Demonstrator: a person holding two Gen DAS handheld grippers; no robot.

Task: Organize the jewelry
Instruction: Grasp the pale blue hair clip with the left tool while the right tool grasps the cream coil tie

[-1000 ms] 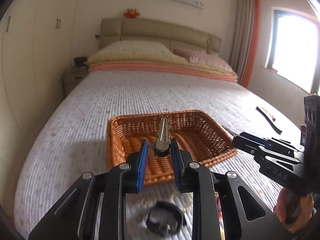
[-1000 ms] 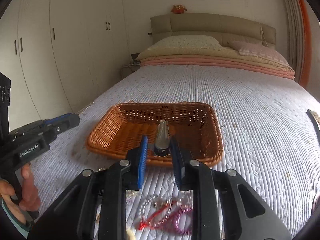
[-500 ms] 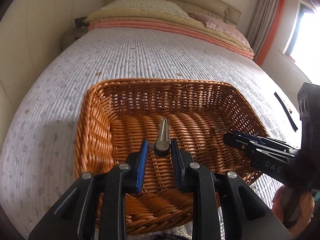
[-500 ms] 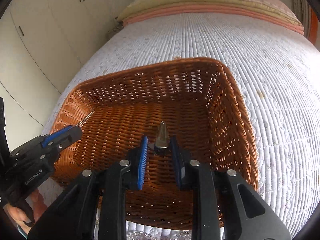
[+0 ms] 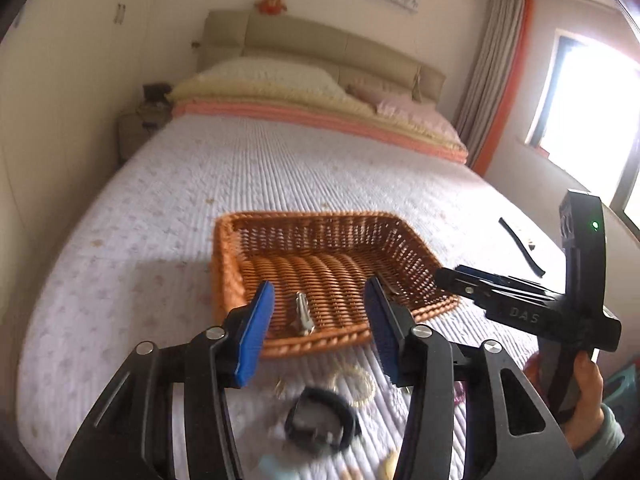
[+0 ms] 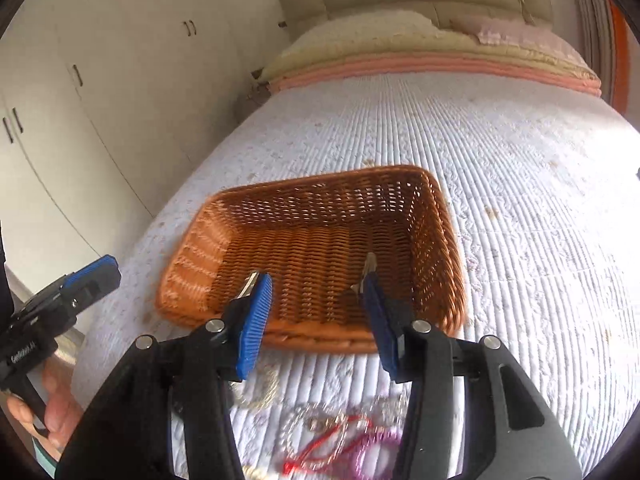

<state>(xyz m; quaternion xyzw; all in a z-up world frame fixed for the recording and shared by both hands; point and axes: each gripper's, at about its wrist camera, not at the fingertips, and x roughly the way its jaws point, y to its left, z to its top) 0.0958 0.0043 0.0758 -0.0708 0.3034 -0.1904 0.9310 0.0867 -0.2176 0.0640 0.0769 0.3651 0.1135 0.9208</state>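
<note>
As seen from the left wrist, the left gripper (image 5: 318,316) hangs with jaws wide apart and empty over the near rim of the basket (image 5: 224,264), which sits on the bed (image 5: 280,164). One silver clip (image 5: 302,314) lies on the basket floor near the front wall. Loose pieces wait on the bed outside the basket — a black band (image 5: 320,426) and a gold ring (image 5: 354,384).

From the right wrist, the right gripper (image 6: 316,312) also stands open and empty. Two clips lie in the basket (image 6: 448,248), one (image 6: 250,284) by the left pad, one (image 6: 368,268) by the right. Bead strands (image 6: 340,440) lie tangled below, just outside the front rim.

Judged step: deposit done; next, each gripper must drop back to the pile — pinching a single strand cleanly will be hard.
</note>
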